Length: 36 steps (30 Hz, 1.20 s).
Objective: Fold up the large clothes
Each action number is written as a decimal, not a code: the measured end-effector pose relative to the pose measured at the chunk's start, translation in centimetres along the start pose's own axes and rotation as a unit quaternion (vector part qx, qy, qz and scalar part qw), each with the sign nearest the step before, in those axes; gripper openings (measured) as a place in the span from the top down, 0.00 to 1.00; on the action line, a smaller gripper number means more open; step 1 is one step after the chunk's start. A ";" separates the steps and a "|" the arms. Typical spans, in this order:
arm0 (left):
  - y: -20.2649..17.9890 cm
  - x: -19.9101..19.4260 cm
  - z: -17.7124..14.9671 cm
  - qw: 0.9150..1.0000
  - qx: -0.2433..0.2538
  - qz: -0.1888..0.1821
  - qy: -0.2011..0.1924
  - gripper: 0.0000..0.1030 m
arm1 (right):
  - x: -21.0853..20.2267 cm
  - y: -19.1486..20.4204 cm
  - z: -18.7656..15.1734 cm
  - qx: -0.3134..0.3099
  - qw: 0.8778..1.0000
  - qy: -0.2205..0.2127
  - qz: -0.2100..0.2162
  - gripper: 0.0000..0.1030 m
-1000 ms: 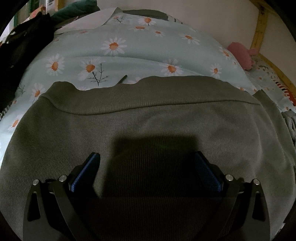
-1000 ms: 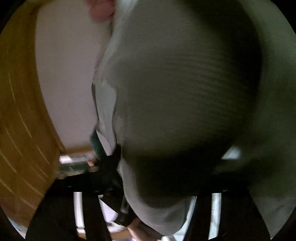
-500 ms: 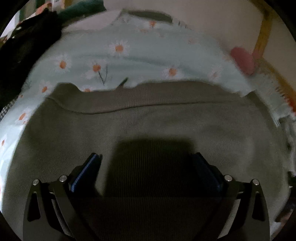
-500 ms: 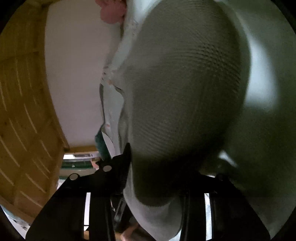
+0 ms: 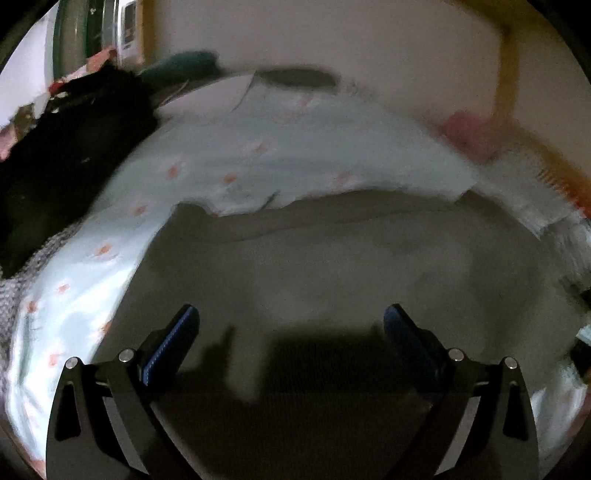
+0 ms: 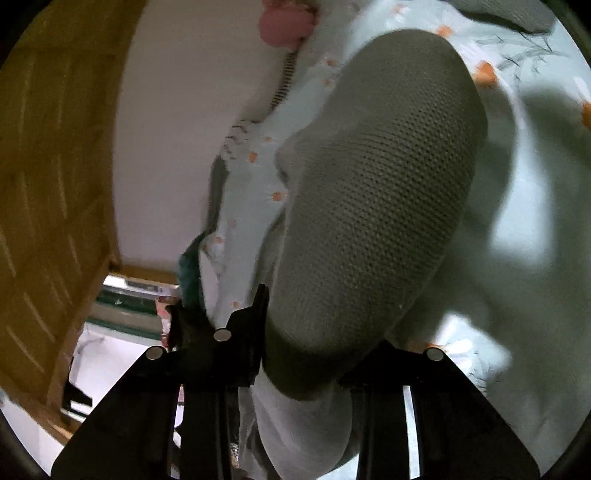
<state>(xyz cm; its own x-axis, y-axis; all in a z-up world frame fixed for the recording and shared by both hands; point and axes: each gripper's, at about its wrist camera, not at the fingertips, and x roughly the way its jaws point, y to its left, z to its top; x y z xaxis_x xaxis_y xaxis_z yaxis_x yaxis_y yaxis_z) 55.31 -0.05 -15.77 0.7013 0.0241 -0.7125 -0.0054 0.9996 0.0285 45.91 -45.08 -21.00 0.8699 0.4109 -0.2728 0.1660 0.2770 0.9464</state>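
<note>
The left gripper sat low in the frame with its jaws spread wide, blue pads facing inward and nothing between them. It pointed forward over the sweater, which filled the lower and middle part of the left wrist view. The sweater was grey-olive knit, lying flat, with a ribbed band running across its far edge near mid-frame. Beyond that edge lay the sheet, pale blue with small orange-centred flowers, blurred. Black clothes were heaped at the upper left, and a pink toy showed at the upper right against the wall.

The right gripper was rolled sideways, so the room stood tilted in its view. Its jaws were pinched on a fold of the sweater, which bulged up from the lower centre into the middle of the frame, its open knit texture plain. Behind it lay the sheet on the right, the pink toy at top centre, and a wooden panel along the left.
</note>
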 end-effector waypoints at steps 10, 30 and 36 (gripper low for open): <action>1.9 0.3 -2.0 0.999 -0.009 -0.030 0.023 0.05 | 2.0 10.7 -2.4 -0.218 0.976 -0.001 -0.010 0.72; 18.6 -4.2 -4.8 0.962 -0.249 0.035 -0.106 0.05 | 11.7 21.6 -19.1 -0.581 0.809 0.084 0.009 0.82; 19.6 1.9 -6.5 0.972 -0.234 0.015 0.010 0.04 | 15.2 18.2 -26.9 -0.643 0.744 0.180 -0.023 1.00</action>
<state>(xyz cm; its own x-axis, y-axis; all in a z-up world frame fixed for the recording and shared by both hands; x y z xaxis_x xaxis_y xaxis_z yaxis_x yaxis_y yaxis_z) 51.93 19.66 -21.14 0.6817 0.0482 -0.7301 -0.3520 0.8963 -0.2696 49.65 -10.41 -12.57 0.6575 0.5173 -0.5478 -0.5918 0.8046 0.0494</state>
